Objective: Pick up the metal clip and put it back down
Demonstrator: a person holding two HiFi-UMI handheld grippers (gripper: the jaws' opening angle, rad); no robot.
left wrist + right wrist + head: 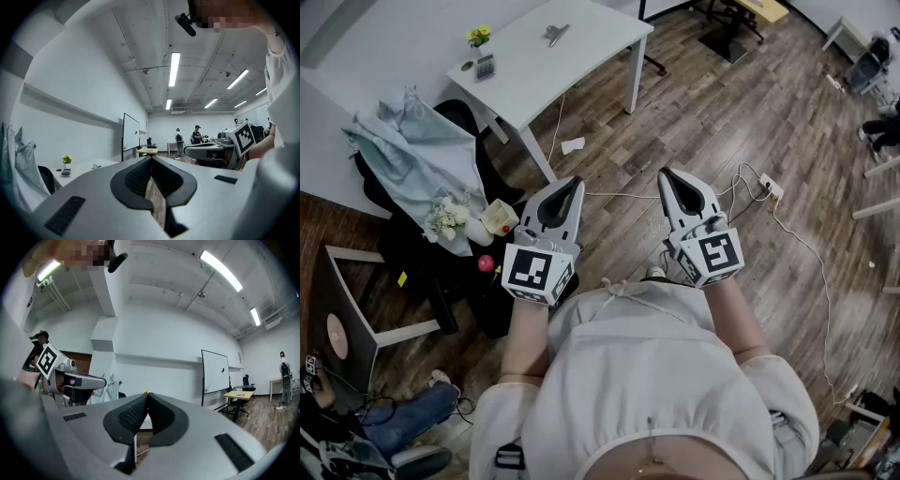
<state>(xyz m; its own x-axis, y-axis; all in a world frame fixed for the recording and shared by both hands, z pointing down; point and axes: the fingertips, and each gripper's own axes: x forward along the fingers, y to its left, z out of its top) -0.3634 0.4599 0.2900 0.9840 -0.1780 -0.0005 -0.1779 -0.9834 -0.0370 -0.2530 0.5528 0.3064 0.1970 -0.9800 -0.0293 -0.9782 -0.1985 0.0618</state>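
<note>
Head view: the metal clip (555, 35) lies on the white bench (600, 37), well apart from the left gripper (576, 182) and the right gripper (666, 174), which are both held level above the wood floor (750, 112).

Left gripper view: its fingers (133, 180) are clenched together with nothing between them.

Right gripper view: its fingers (126, 417) are likewise clenched and empty.

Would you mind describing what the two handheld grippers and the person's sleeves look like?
Both the left gripper and right gripper are pale grey shells tapering to a point, with black ribbed inner faces on the fingers. Each carries a white cube printed with black square markers. The person wears a cream top with gathered sleeves.
</note>
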